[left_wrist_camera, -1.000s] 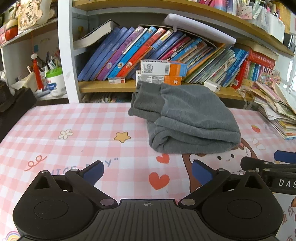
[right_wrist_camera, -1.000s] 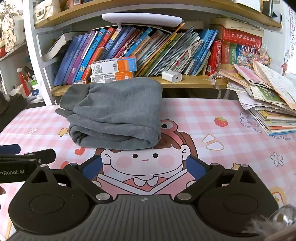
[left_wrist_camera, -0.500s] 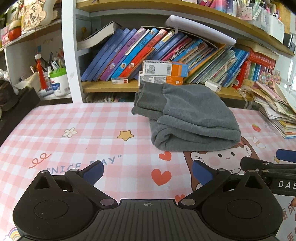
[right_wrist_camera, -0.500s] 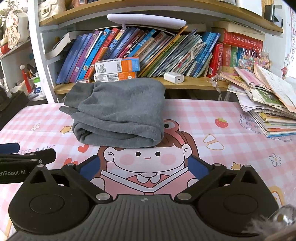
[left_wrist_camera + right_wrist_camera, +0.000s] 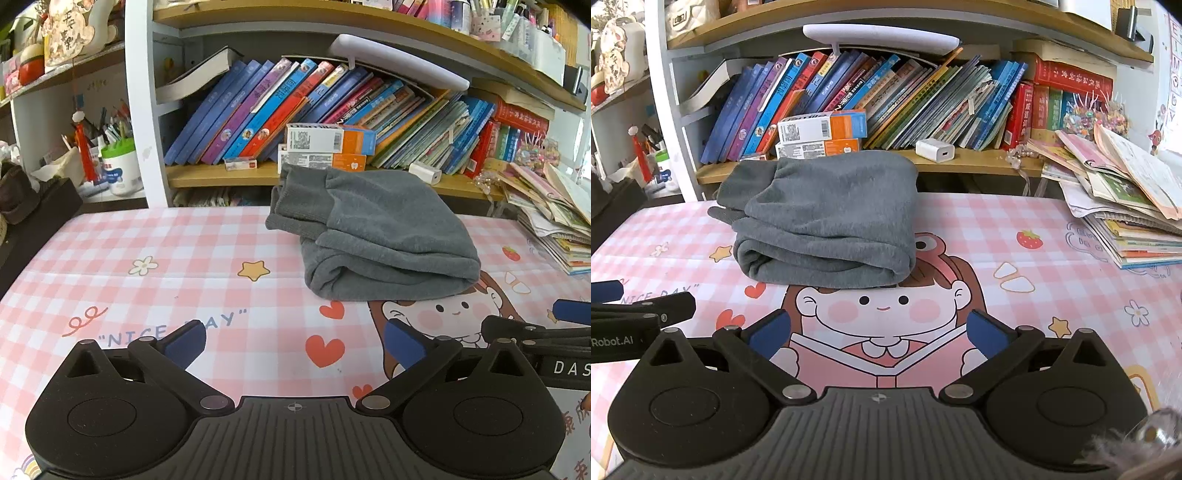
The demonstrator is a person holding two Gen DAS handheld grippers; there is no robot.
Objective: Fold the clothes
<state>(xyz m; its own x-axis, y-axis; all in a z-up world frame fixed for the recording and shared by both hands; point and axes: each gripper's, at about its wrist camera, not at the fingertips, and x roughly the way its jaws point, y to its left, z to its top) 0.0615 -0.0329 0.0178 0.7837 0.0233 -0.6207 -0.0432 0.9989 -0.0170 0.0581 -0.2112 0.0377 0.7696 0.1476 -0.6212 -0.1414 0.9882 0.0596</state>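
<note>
A grey garment (image 5: 373, 232) (image 5: 827, 221) lies folded into a thick bundle at the far side of the table, its cuffs at the back left. The table (image 5: 155, 266) carries a pink checked cartoon cloth. My left gripper (image 5: 295, 341) is open and empty, well short of the bundle and left of it. My right gripper (image 5: 879, 332) is open and empty too, short of the bundle's near fold. Each gripper shows at the side edge of the other's view: the right gripper (image 5: 561, 321), the left gripper (image 5: 613, 299).
A bookshelf (image 5: 332, 173) full of leaning books stands right behind the table, with two orange-and-white boxes (image 5: 822, 134) and a white charger (image 5: 934, 150) on its lower board. A heap of magazines (image 5: 1126, 206) takes up the table's right end. Pen pots (image 5: 118, 162) stand at the left.
Both grippers have drawn back from the folded garment, which now sits farther off and smaller in both views. The garment itself has not moved, and both stay open.
</note>
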